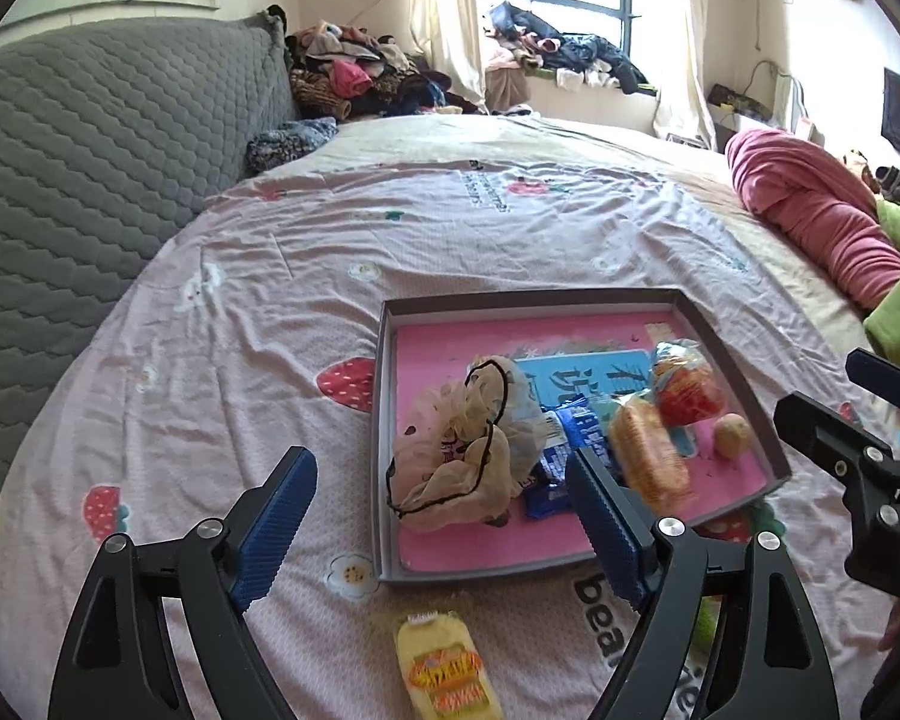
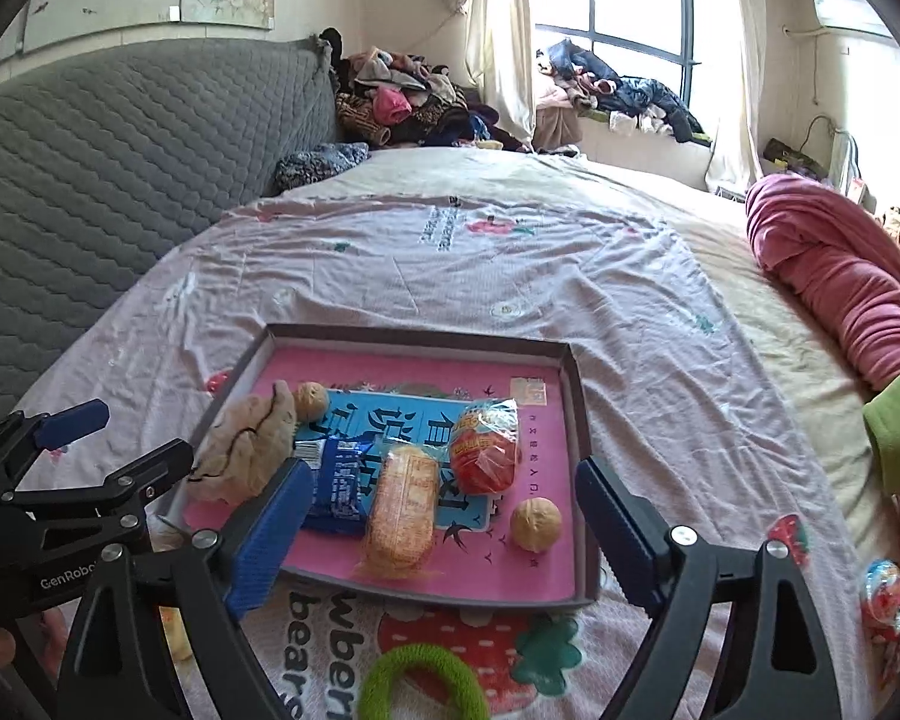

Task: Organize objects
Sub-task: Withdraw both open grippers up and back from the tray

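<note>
The bed (image 2: pixel 510 276) lies bare beyond the tray (image 2: pixel 579 420), which holds snack packets (image 2: pixel 402 510) and a walnut (image 2: pixel 536 523). Left gripper (image 1: pixel 444 516) and right gripper (image 2: pixel 444 522) hover at its near edge, jaws wide apart, holding nothing.

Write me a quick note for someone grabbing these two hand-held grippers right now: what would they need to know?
Left hand-held gripper: open, empty, at the tray's near left corner.
Right hand-held gripper: open, empty, over the tray's near edge.
Already in the tray: beige mesh pouch, blue packet, orange packet, red packet, two walnuts.
Left on the bedsheet: yellow packet, green ring, a colourful wrapped item at far right. Probably these go in next.
</note>
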